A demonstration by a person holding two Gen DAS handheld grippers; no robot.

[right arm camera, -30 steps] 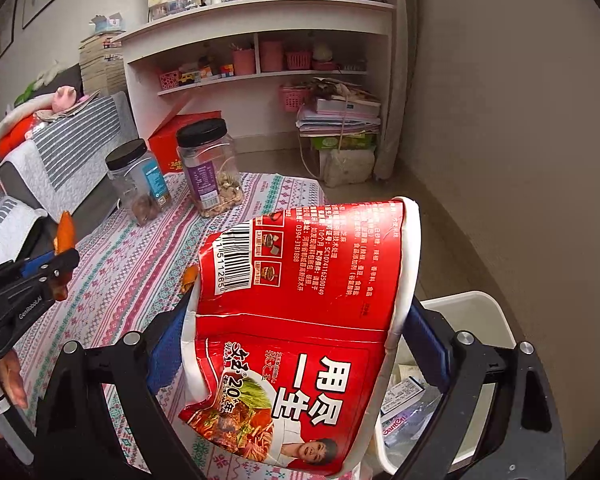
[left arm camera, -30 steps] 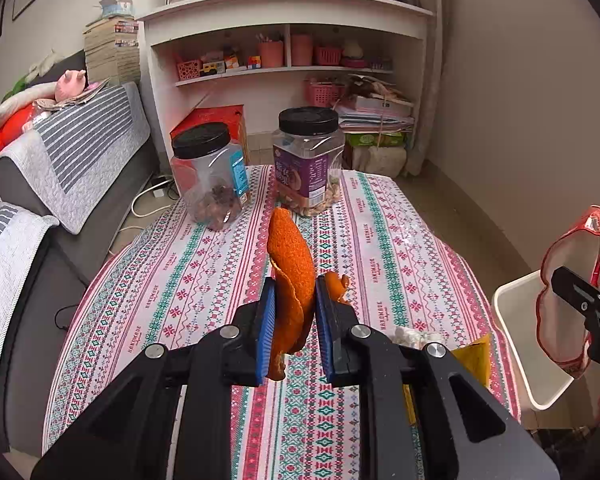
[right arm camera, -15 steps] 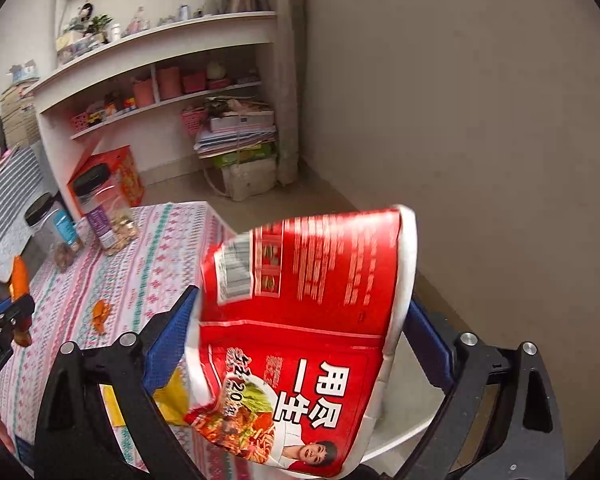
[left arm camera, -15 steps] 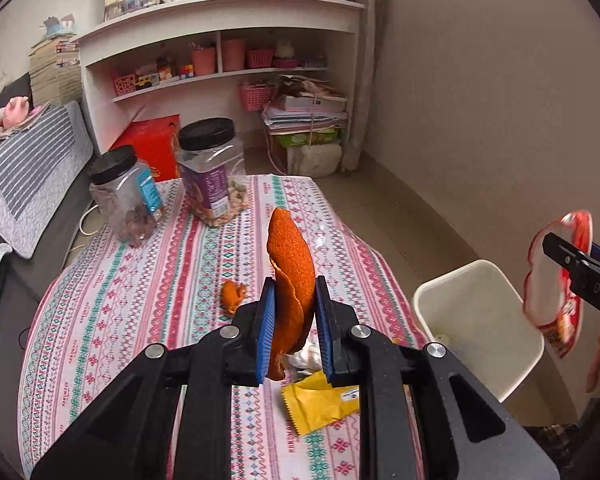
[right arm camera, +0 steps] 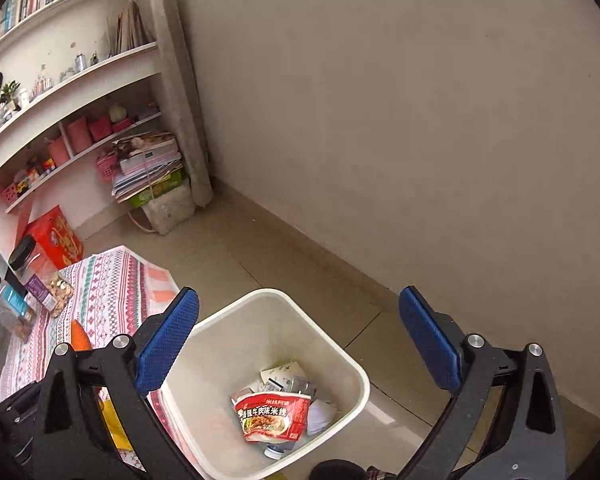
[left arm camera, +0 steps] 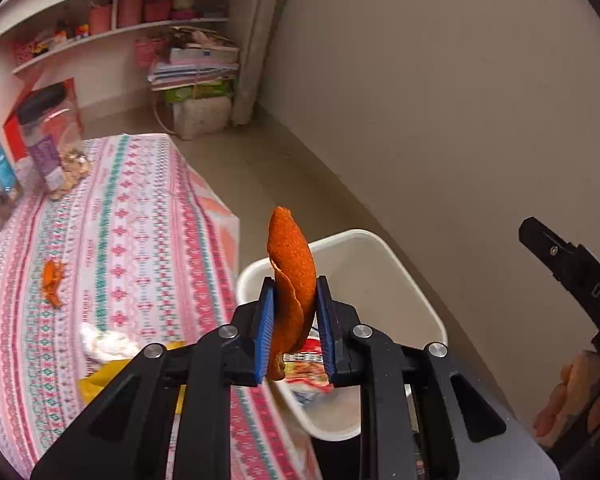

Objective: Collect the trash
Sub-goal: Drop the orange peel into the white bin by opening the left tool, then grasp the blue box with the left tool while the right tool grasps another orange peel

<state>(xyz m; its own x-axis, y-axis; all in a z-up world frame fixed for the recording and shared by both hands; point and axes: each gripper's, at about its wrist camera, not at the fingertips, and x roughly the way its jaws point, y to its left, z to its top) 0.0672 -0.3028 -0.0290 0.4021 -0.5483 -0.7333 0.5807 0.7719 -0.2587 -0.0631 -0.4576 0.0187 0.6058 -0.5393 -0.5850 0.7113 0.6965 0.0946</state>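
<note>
My left gripper (left arm camera: pixel 295 280) holds a curled orange peel (left arm camera: pixel 292 256) upright between its blue pads, over the near rim of the white trash bin (left arm camera: pixel 380 280). Its jaws are opening, with the peel still pinched between them. My right gripper (right arm camera: pixel 299 292) stands wide open and empty above the same bin (right arm camera: pixel 228 344). A red noodle cup (right arm camera: pixel 272 416) lies inside on other wrappers. On the patterned tablecloth (left arm camera: pixel 140 208) lie a small peel scrap (left arm camera: pixel 52 280), a crumpled white tissue (left arm camera: pixel 104 342) and a yellow wrapper (left arm camera: pixel 104 380).
Two black-lidded jars (left arm camera: pixel 52 140) stand at the table's far end. Shelves, a stack of books (left arm camera: pixel 196 68) and a red box (right arm camera: pixel 54 236) fill the far wall. A bare wall runs close on the right of the bin. A hand (left arm camera: pixel 572 396) grips the right tool.
The right gripper swung over the bin and let go of the red noodle cup, which now lies inside. The left gripper carried the peel rightward from the table to the bin.
</note>
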